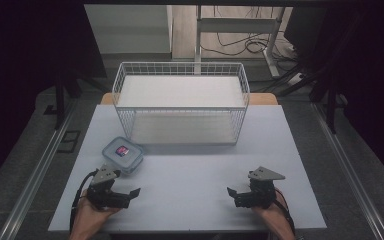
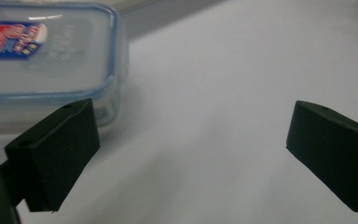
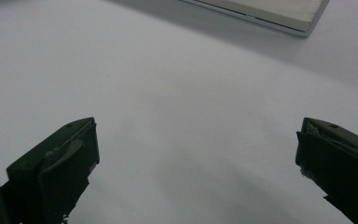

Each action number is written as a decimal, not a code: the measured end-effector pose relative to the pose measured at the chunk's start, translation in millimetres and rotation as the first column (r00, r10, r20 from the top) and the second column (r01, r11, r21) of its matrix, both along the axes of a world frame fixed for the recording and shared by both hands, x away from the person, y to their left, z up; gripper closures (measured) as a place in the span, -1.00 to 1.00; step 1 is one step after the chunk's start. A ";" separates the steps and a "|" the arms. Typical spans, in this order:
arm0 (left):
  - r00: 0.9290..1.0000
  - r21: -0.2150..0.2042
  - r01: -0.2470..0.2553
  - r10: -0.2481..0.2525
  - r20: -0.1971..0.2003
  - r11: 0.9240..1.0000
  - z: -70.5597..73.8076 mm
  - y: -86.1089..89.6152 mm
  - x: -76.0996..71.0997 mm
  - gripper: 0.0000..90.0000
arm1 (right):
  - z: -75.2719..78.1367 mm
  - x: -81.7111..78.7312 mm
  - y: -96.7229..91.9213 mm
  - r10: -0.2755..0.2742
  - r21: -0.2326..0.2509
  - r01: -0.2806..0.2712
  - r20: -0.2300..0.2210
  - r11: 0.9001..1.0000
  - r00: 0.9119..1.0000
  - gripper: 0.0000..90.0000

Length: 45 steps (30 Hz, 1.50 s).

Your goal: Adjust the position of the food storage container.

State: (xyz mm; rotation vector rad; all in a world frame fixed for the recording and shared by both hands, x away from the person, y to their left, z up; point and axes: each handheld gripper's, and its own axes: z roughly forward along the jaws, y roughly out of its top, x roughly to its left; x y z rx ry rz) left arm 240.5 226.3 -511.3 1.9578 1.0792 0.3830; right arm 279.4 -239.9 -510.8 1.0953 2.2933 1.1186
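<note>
A clear plastic container [image 1: 123, 155] with a blue-rimmed lid and a small red and blue label sits on the pale table [image 1: 190, 172], left of centre. Just in front of it, near the front edge, a hand holds my left gripper [image 1: 127, 193], which is open and points right. In the left gripper view the container [image 2: 46, 60] lies beyond the left jaw, and the left gripper [image 2: 191, 154] has only bare table between its jaws. My right gripper [image 1: 234, 196] rests at the front right, open and pointing left. In its own view the right gripper [image 3: 196, 163] holds nothing.
A white wire basket [image 1: 180, 64] with an upper and a lower white shelf stands at the back middle of the table; its lower corner [image 3: 270, 11] shows in the right gripper view. Metal rails run along both sides of the table, and cables lie on the floor behind.
</note>
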 end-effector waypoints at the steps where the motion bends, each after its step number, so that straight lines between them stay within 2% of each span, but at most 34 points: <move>1: 1.000 0.004 -0.006 0.006 0.001 1.000 2.2 1.5 2.6 -0.84 | 0.1 -0.1 0.2 0.001 0.000 -0.001 0.001 1.000 1.000 -1.00; 2: 1.000 0.010 -0.010 0.010 0.002 1.000 4.3 3.1 5.6 -0.78 | 0.1 0.0 0.3 0.001 -0.001 -0.001 0.001 1.000 1.000 -1.00; 3: 1.000 0.013 -0.020 0.020 -0.001 1.000 8.4 6.3 12.8 -0.62 | -0.3 0.3 0.3 -0.006 0.001 0.006 -0.002 1.000 1.000 -1.00; 4: 1.000 0.013 -0.020 0.020 -0.001 1.000 8.4 6.3 12.8 -0.55 | -0.3 0.3 0.3 -0.006 0.001 0.006 -0.002 1.000 1.000 -1.00; 6: 0.999 0.022 -0.040 0.040 0.001 0.999 13.5 10.8 23.9 -0.40 | -0.1 0.8 -0.2 -0.020 0.014 0.020 -0.005 1.000 1.000 -1.00; 11: 0.998 0.013 -0.058 0.058 0.001 0.998 19.8 16.9 37.3 -0.13 | 0.2 1.0 -0.9 -0.023 0.014 0.023 -0.005 1.000 1.000 -1.00; 12: 0.998 0.015 -0.060 0.060 0.003 0.998 21.5 18.1 40.3 -0.13 | 0.0 1.0 -0.9 -0.024 0.011 0.024 -0.007 1.000 1.000 -1.00; 13: 0.998 0.017 -0.068 0.068 0.011 0.998 24.4 20.2 46.5 -0.04 | -0.4 1.0 -0.6 -0.025 0.003 0.025 -0.009 1.000 1.000 -1.00; 15: 0.997 0.015 -0.073 0.073 0.014 0.997 25.8 21.6 49.6 0.00 | -0.5 0.9 -0.5 -0.024 0.002 0.024 -0.009 1.000 1.000 -1.00; 16: 0.996 0.016 -0.087 0.087 0.020 0.996 27.6 24.4 56.0 0.12 | -0.1 0.7 -0.3 -0.023 0.003 0.023 -0.008 1.000 1.000 -1.00; 18: 0.995 0.022 -0.095 0.094 0.026 0.995 28.5 26.1 59.0 0.18 | 0.0 0.5 -0.2 -0.023 0.003 0.023 -0.007 1.000 1.000 -1.00; 20: 0.994 0.028 -0.108 0.107 0.026 0.994 29.6 29.5 65.2 0.33 | -0.1 0.5 -0.1 -0.024 -0.001 0.024 -0.006 1.000 1.000 -1.00; 21: 0.993 0.036 -0.119 0.119 0.025 0.992 30.2 33.4 71.6 0.47 | -0.3 0.7 -0.4 -0.025 0.000 0.025 -0.009 1.000 1.000 -1.00; 24: 0.990 0.042 -0.138 0.137 0.022 0.990 30.7 39.6 78.9 0.61 | -0.5 0.9 -0.5 -0.027 -0.004 0.027 -0.011 1.000 1.000 -1.00; 28: 0.985 0.031 -0.170 0.169 0.016 0.985 30.4 50.2 90.0 0.95 | -1.3 1.2 -0.2 -0.023 -0.006 0.023 -0.021 1.000 1.000 -1.00; 33: 0.977 0.052 -0.213 0.212 0.016 0.976 26.9 63.4 103.6 1.00 | -2.1 1.1 1.2 -0.016 -0.016 0.015 -0.029 1.000 0.999 -1.00; 34: 0.970 0.051 -0.241 0.240 0.022 0.969 25.5 70.1 107.7 1.00 | -2.4 1.2 1.6 -0.014 -0.019 0.013 -0.030 1.000 0.999 -1.00; 37: 0.961 0.043 -0.276 0.276 0.019 0.960 23.0 80.2 112.3 1.00 | -2.9 1.3 1.8 -0.012 -0.016 0.012 -0.035 1.000 0.999 -1.00; 38: 0.961 0.043 -0.276 0.276 0.019 0.960 23.0 80.2 112.3 1.00 | -3.0 1.3 2.0 -0.012 -0.018 0.011 -0.035 1.000 0.999 -1.00; 39: 0.955 0.058 -0.297 0.297 0.017 0.953 20.1 85.0 114.7 1.00 | -3.1 1.2 2.3 -0.011 -0.017 0.010 -0.037 1.000 0.999 -1.00; 41: 0.949 0.068 -0.314 0.314 0.010 0.947 16.0 88.3 116.8 1.00 | -3.7 1.5 2.8 -0.009 -0.021 0.008 -0.040 1.000 0.999 -1.00; 42: 0.949 0.068 -0.314 0.314 0.010 0.947 16.0 88.3 116.8 1.00 | -4.1 1.6 3.1 -0.008 -0.023 0.007 -0.044 1.000 0.999 -1.00; 43: 0.946 0.074 -0.323 0.324 0.000 0.943 10.3 90.6 118.9 1.00 | -4.4 1.6 3.1 -0.004 -0.029 0.002 -0.046 1.000 0.999 -1.00; 45: 0.946 0.073 -0.323 0.325 -0.009 0.943 7.2 91.1 119.8 1.00 | -4.7 1.6 3.2 -0.001 -0.033 -0.001 -0.047 0.999 0.999 -1.00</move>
